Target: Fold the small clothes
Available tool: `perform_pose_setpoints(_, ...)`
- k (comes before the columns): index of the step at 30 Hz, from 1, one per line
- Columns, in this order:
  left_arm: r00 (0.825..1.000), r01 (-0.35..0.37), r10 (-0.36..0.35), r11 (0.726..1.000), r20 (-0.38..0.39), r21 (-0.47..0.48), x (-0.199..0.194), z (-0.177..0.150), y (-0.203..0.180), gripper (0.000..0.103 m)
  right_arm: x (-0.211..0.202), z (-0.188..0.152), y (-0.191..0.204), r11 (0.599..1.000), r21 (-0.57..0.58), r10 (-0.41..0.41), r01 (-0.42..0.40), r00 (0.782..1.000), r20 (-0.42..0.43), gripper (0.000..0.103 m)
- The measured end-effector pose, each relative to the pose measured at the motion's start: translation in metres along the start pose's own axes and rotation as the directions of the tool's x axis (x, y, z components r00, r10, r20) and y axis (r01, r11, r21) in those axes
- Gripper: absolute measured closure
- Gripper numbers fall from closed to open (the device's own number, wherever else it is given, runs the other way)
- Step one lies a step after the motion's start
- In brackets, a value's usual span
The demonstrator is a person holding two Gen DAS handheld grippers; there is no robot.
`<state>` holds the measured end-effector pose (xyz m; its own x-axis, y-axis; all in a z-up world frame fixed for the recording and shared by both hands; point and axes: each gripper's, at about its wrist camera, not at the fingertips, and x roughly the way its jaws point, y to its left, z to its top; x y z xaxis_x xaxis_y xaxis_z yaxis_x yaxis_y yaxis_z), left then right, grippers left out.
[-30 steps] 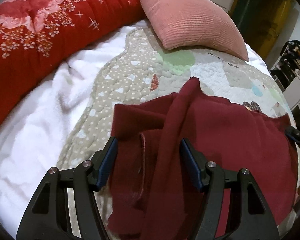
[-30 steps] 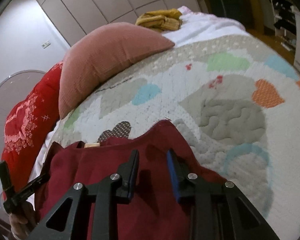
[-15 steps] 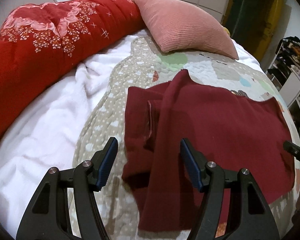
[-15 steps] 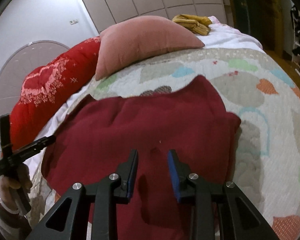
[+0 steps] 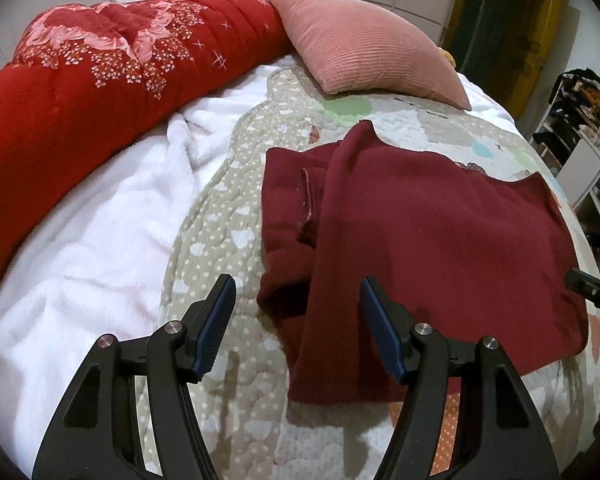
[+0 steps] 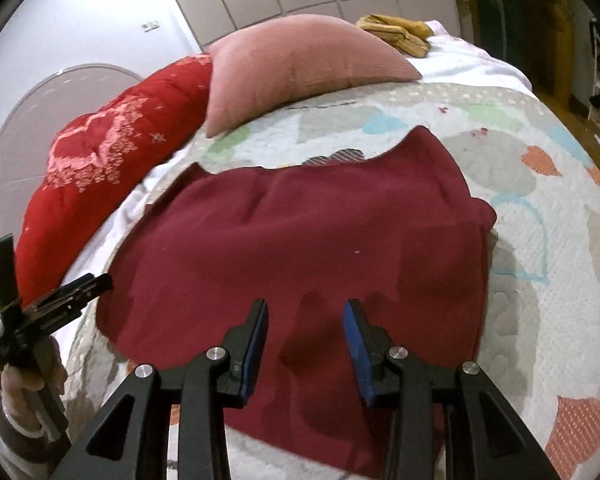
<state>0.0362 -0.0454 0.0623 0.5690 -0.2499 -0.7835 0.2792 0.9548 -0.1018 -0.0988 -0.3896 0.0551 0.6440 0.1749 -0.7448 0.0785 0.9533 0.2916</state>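
A dark red garment point(image 5: 420, 232) lies folded on the patchwork quilt point(image 5: 228, 208), one long strip of it running toward the near edge. My left gripper point(image 5: 297, 282) hovers open just above that strip, its blue pads clear of the cloth. In the right wrist view the same garment point(image 6: 300, 240) spreads flat, and my right gripper point(image 6: 306, 304) hangs over its near part. Its jaws are opening, and the cloth lies below them unpinched. The left gripper point(image 6: 60, 292) shows there at the far left, held by a hand point(image 6: 24, 384). The right gripper's tip point(image 5: 588, 286) pokes in at the left wrist view's right edge.
A red floral bolster point(image 5: 100, 80) runs along the far left, with a pink ribbed pillow point(image 5: 364, 60) beside it. A white fleece blanket point(image 5: 80, 248) covers the bed's left side. Yellow cloth point(image 6: 396, 32) lies behind the pillow. Cluttered shelves point(image 5: 580, 128) stand to the right.
Both grippers have drawn back from the garment, so more of it shows lying flat on the quilt. The right gripper's jaws stand wider than before. The left jaws kept their width.
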Motion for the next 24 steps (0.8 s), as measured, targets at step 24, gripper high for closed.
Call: perform_pose_setpoints(24, 0.992, 0.124, -0.126, 0.985, -0.017, -0.119, 0.023, -0.029, 0.018, 0.038, 0.060, 0.062, 0.107, 0.974, 0.017, 0.225, -0.225, 0.973, -0.043, 0.058)
